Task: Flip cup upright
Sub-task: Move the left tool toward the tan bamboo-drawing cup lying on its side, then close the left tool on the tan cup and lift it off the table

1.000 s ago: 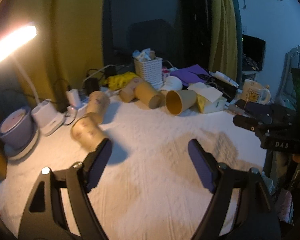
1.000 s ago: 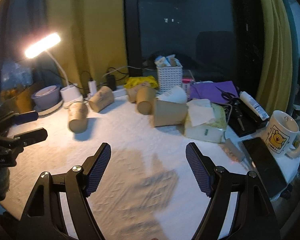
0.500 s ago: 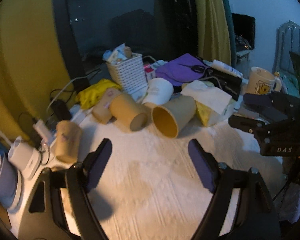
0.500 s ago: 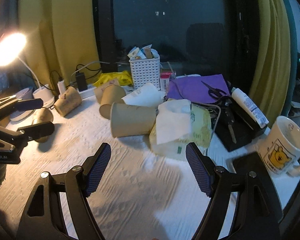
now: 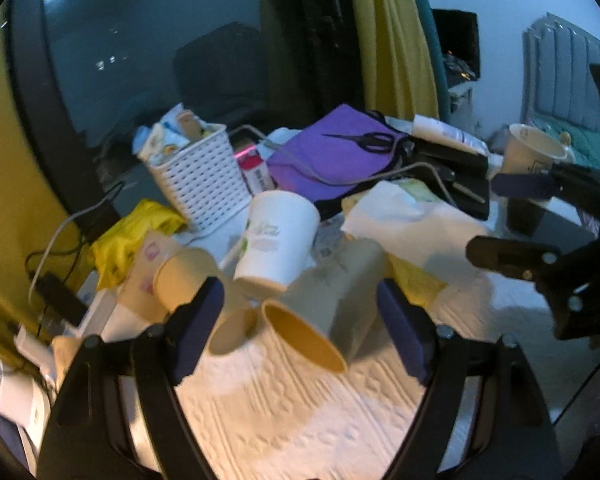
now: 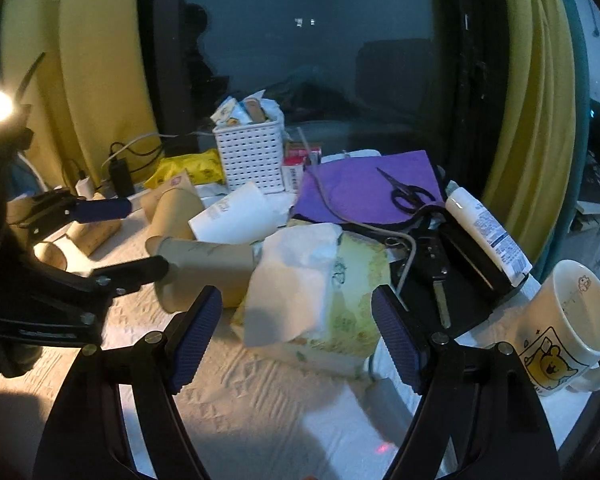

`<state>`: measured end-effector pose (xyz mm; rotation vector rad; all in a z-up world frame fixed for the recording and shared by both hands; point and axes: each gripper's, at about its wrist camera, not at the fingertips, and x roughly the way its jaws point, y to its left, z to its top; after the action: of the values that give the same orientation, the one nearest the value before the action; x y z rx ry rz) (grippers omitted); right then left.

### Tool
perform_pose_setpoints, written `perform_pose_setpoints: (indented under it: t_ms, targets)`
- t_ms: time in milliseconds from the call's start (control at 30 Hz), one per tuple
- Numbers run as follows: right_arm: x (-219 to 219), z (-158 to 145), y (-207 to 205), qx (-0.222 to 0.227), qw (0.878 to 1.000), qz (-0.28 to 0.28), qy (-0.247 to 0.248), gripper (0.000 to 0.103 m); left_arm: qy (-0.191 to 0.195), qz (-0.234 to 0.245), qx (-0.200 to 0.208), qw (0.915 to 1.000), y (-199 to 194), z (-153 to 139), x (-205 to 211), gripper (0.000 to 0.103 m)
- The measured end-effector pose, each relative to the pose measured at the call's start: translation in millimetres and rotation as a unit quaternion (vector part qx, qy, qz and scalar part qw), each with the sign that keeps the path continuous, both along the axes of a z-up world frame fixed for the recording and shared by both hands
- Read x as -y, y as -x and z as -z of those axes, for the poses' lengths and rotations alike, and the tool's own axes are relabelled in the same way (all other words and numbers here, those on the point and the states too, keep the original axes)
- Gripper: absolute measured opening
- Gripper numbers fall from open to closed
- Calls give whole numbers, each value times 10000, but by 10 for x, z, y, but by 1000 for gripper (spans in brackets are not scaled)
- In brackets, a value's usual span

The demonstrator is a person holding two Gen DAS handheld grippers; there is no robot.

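On the white-clothed desk [image 5: 300,420], a tan paper cup [image 5: 324,312] lies on its side between the left claw [image 5: 300,326] fingers. Both that claw and the right claw [image 6: 296,332] gape wide, holding nothing.

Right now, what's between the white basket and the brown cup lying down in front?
In the left wrist view, a white paper cup lies tipped between the white basket and the brown cup.

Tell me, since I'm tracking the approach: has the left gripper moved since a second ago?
Yes. The left gripper advanced toward the white basket.
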<state>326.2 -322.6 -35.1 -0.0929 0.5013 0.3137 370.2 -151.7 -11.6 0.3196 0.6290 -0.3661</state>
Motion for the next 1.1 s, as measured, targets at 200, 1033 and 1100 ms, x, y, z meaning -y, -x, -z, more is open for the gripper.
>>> perform_pose_setpoints:
  t_ms: [200,1033,1100]
  targets:
    - [46,13,-64,-24,10000,28,-38,80,-306,479,-386,9976,-182,155,149,80]
    - [109,-7,217,-64,9998,135,-163,80,-274,677,-624,9954,327,97,-51,78]
    - [92,-13,300,-51,9997,120,-183,80,-182,610,-664,9958,514,59,-124,77]
